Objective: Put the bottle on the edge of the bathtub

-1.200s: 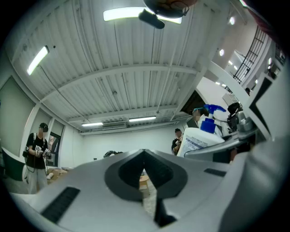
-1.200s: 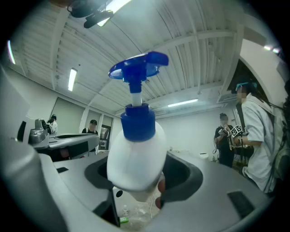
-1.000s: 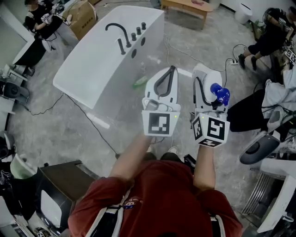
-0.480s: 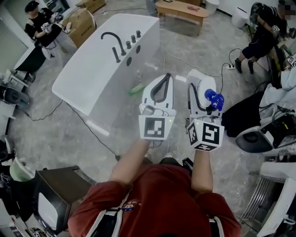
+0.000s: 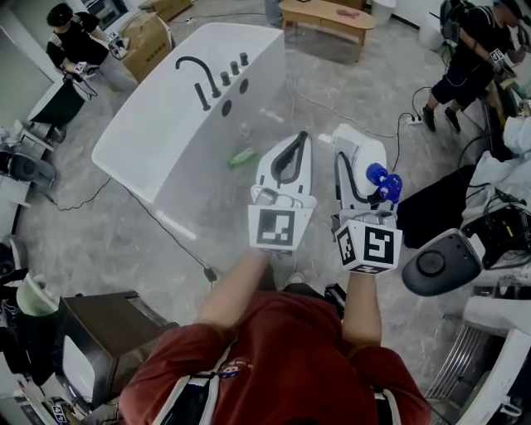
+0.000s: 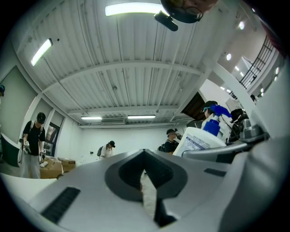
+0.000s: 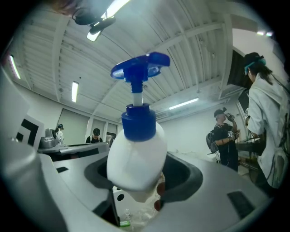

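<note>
A white bottle with a blue pump top (image 5: 375,170) stands between the jaws of my right gripper (image 5: 363,158), which is shut on its body. In the right gripper view the bottle (image 7: 136,156) fills the gap and its pump points up. My left gripper (image 5: 296,139) is held just to the left at the same height, shut with nothing in it, and its tips meet in the left gripper view (image 6: 145,174). The white bathtub (image 5: 158,124) with a black faucet (image 5: 195,75) lies ahead to the left, apart from both grippers.
A small green thing (image 5: 244,156) lies on the grey floor beside the tub. A low wooden table (image 5: 328,17) stands beyond it. People stand at the top left (image 5: 75,46) and top right (image 5: 469,50). Cables, a power strip (image 5: 408,120) and white fixtures (image 5: 436,264) crowd the right.
Both grippers have moved forward together over the floor, and the scene has slid slightly down in the head view. The bottle stays in the right gripper's jaws.
</note>
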Action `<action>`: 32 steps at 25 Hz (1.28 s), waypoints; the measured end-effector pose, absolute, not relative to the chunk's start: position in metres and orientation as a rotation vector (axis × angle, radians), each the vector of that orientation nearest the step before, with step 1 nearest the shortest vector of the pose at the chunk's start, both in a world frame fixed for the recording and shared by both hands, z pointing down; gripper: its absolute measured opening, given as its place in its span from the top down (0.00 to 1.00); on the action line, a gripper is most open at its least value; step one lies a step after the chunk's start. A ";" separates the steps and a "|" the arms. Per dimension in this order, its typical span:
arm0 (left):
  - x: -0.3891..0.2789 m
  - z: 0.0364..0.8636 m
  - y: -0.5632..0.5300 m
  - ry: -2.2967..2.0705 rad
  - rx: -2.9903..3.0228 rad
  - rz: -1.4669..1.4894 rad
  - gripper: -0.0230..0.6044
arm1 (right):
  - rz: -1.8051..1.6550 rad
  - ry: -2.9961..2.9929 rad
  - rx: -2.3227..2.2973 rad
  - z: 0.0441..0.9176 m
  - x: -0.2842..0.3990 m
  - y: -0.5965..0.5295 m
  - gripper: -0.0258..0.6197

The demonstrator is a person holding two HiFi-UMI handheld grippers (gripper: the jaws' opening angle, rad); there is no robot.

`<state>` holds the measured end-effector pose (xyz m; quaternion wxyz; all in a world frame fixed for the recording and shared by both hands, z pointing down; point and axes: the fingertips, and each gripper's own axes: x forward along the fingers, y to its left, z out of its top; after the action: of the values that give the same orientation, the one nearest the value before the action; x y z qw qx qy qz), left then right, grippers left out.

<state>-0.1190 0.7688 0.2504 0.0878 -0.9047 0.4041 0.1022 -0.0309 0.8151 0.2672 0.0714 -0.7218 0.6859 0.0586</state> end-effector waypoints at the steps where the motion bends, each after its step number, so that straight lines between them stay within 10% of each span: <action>1: -0.117 0.252 0.767 1.206 -2.699 0.303 0.94 | 0.175 2.066 -2.171 0.269 -0.030 0.813 0.53; 32: -0.084 0.250 0.525 1.146 -2.733 0.336 0.94 | 0.167 2.047 -2.290 0.271 0.008 0.568 0.53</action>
<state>-0.0839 0.5247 0.2496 0.0794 -0.9134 0.3831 0.1123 0.0076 0.5678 0.2706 0.0328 -0.7442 0.6650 0.0542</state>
